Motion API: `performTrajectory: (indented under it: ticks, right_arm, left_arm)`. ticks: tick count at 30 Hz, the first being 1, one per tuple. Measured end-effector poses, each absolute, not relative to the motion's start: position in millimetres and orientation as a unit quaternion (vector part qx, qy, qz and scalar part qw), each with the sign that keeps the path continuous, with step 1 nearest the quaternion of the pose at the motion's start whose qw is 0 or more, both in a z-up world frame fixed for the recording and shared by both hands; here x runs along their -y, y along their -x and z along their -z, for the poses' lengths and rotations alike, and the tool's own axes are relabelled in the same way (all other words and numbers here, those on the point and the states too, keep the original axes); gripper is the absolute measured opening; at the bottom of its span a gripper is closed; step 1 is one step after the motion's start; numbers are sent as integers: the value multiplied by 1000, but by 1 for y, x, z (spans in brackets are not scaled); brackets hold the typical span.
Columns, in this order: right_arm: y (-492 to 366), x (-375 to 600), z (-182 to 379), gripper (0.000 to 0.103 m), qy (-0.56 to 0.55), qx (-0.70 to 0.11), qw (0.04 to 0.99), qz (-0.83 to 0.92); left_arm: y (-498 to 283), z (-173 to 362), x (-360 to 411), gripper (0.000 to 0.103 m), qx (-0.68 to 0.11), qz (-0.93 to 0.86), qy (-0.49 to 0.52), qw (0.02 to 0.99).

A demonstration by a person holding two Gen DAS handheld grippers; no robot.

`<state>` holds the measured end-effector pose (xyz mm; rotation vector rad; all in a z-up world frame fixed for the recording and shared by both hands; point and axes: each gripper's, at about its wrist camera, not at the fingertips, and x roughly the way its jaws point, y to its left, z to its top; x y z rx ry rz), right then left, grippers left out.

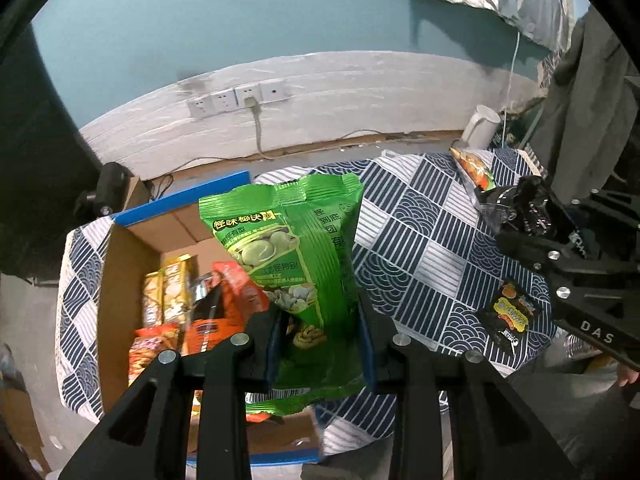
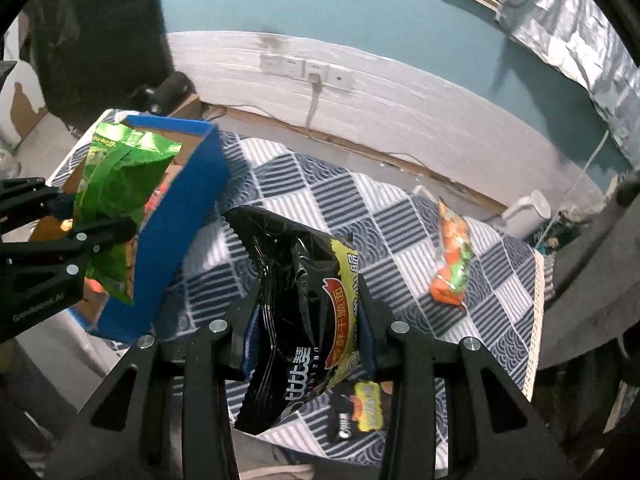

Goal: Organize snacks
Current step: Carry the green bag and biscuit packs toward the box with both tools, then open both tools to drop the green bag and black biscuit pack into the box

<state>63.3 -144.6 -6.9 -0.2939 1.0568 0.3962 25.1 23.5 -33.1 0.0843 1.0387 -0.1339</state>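
My left gripper (image 1: 320, 328) is shut on a green snack bag (image 1: 292, 256) and holds it above the open cardboard box with blue edges (image 1: 132, 264); the bag also shows in the right wrist view (image 2: 120, 196). The box holds several snack packs (image 1: 192, 312). My right gripper (image 2: 308, 344) is shut on a black noodle snack bag (image 2: 300, 312) above the patterned tablecloth (image 2: 320, 200). The right gripper shows in the left wrist view (image 1: 520, 216). A small black packet (image 1: 508, 314) and an orange-green packet (image 2: 454, 256) lie on the cloth.
A white kettle (image 1: 480, 126) stands at the table's far right corner. Wall sockets with a plugged cable (image 1: 248, 100) are on the white wall behind. A dark chair (image 1: 108, 188) is behind the box. Clothing (image 1: 580, 92) hangs at the right.
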Motion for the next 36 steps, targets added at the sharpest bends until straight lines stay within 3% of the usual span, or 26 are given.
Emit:
performTrajectory:
  ticks: [17, 36]
  right_arm:
    - [-64, 42, 4, 38, 164, -490, 816, -257]
    - [-72, -54, 31, 38, 180, -512, 777, -319]
  left_arm:
    - [-7, 31, -119, 32, -490, 5, -1, 872]
    - [-6, 66, -194, 32, -515, -38, 41, 856]
